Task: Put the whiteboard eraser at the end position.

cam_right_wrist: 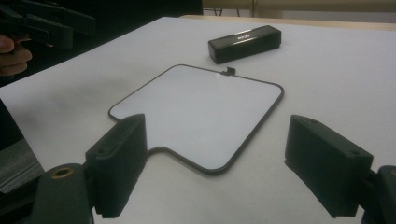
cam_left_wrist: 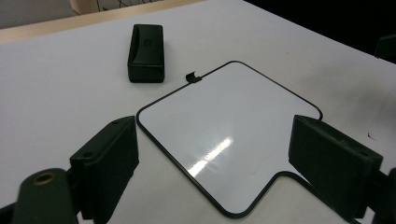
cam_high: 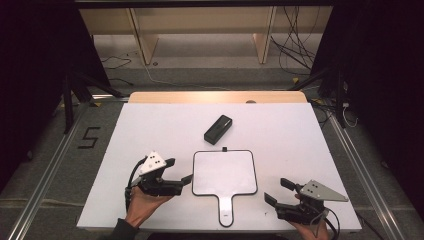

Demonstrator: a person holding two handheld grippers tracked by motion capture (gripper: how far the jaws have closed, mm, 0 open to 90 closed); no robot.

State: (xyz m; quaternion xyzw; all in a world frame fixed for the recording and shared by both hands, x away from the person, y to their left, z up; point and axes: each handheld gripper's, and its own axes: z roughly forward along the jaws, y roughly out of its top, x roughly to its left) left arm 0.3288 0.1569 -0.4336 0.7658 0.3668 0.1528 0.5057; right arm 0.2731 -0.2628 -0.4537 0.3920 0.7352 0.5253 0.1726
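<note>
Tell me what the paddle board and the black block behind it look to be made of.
Board: a glossy white, smooth sheet, likely a coated dry-erase surface, since the left gripper view shows a bright glare streak on it; its thin dark rim looks like plastic or metal, hard to tell which. Block: black, probably moulded plastic, with rounded edges and a soft sheen on top; possibly an eraser.

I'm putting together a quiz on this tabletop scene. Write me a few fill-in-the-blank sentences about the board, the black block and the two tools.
1. The small whiteboard lies flat with its handle pointing ____ the person.
2. The black eraser lies on the table, ____ the whiteboard rather than on it.
3. The left tool has its jaws ____ and holds nothing.
4. The right tool sits to the ____ of the whiteboard's handle.

Missing words: toward; beyond; open; right
</note>
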